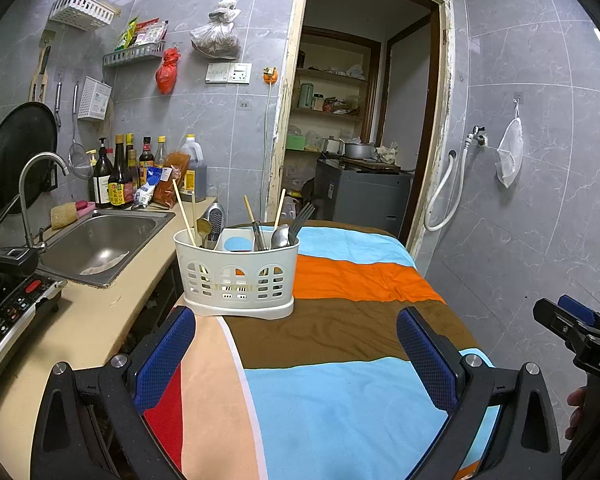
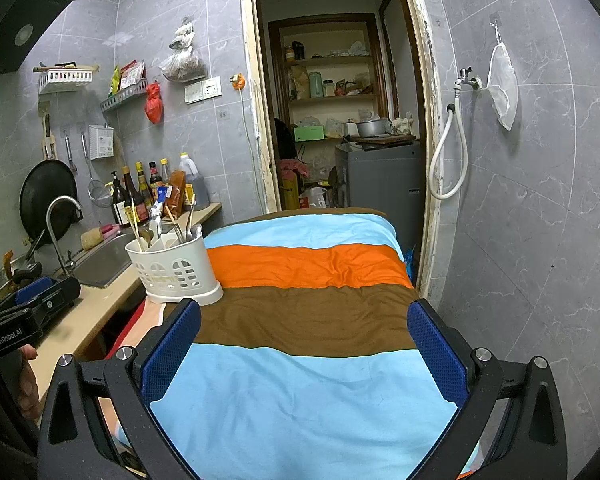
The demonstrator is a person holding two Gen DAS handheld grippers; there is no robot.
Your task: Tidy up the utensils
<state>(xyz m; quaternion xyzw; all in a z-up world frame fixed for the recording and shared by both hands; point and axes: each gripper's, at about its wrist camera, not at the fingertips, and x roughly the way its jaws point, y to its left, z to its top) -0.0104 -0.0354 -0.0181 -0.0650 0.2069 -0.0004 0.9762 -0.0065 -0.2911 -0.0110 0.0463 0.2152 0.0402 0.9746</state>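
White utensil caddy (image 1: 236, 276) standing upright at the near-left edge of the striped cloth (image 1: 340, 392), just beside the counter (image 1: 84, 332) and sink (image 1: 100, 248). Inside, across compartments: chopsticks (image 1: 182, 210), spoon (image 1: 280, 236), fork (image 1: 302, 216), all upright or leaning. Left gripper (image 1: 296, 344) hovering low over the cloth, jaws wide apart, empty, caddy just ahead. Right gripper (image 2: 304, 344) likewise, jaws apart and empty, caddy off to its left. No loose utensils visible on the cloth. Judged as either finished or not started. Next move, if any: reaching into the caddy, closing on one handle without tipping it.
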